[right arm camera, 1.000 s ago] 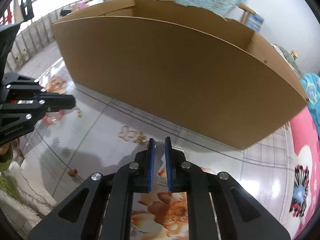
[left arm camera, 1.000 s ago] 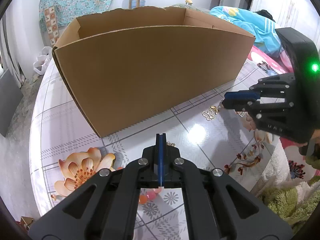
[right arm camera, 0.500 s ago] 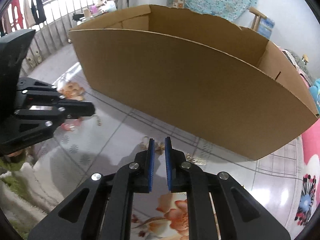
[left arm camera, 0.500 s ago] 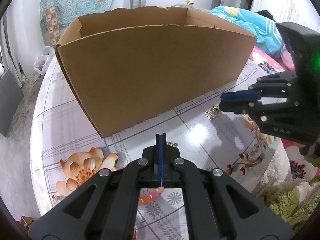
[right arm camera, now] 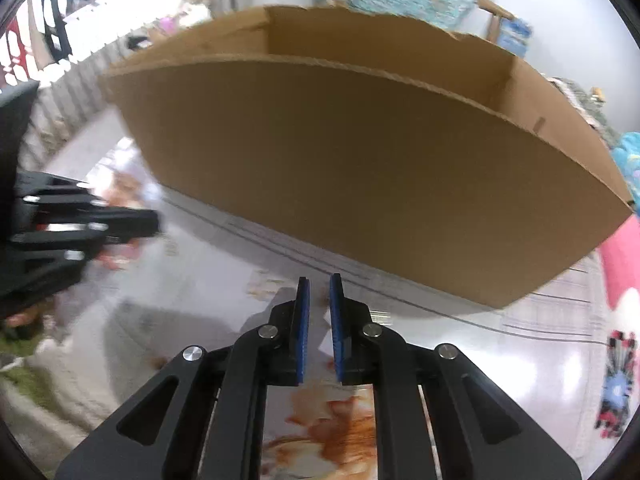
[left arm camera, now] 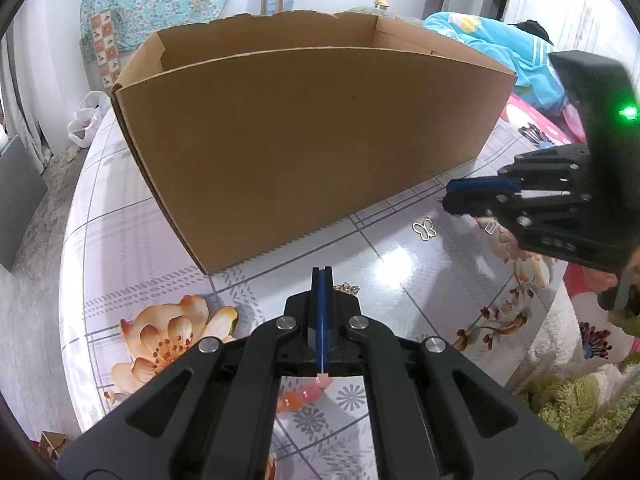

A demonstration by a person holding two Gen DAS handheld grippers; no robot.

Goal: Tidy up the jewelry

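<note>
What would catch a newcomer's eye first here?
The big open cardboard box fills the middle of the floral tablecloth. In front of it the left gripper is shut on a pink bead string, and a small butterfly charm lies near the right gripper.

left gripper point(left arm camera: 322, 280): black linkage arms, silver pivot screws, blue pads | right gripper point(right arm camera: 319, 284): same, green indicator light on housing
</note>
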